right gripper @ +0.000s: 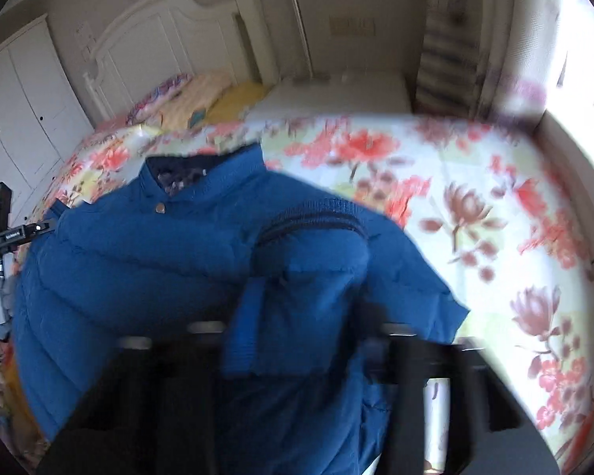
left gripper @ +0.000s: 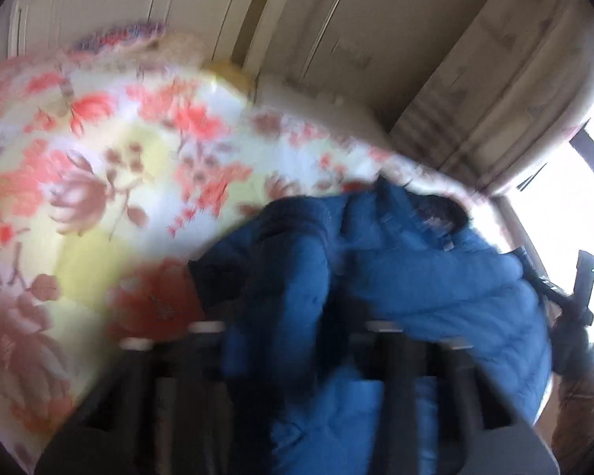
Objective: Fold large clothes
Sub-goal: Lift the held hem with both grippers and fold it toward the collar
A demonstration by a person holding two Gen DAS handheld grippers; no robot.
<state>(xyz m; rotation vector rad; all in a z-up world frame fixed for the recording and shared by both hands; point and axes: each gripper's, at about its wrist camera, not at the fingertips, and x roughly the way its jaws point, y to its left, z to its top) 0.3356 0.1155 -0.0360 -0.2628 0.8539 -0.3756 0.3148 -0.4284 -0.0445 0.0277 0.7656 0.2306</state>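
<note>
A blue puffer jacket [right gripper: 138,269] lies on a floral bedspread [right gripper: 475,198], collar toward the headboard. My right gripper [right gripper: 297,340] is shut on its blue sleeve [right gripper: 309,277], whose dark-striped cuff arches up above the jaws. In the left wrist view the jacket [left gripper: 435,289] bunches up, and my left gripper [left gripper: 297,336] is shut on a fold of its blue fabric [left gripper: 289,261]. Both views are blurred by motion. The other gripper shows at the right edge of the left view [left gripper: 574,304] and at the left edge of the right view [right gripper: 4,229].
The floral bedspread [left gripper: 99,158] covers the bed. A white headboard [right gripper: 170,39], pillows [right gripper: 217,99] and a white wardrobe [right gripper: 19,111] lie beyond. A bright window [left gripper: 574,182] is at the right, with curtains [right gripper: 447,51] beside it.
</note>
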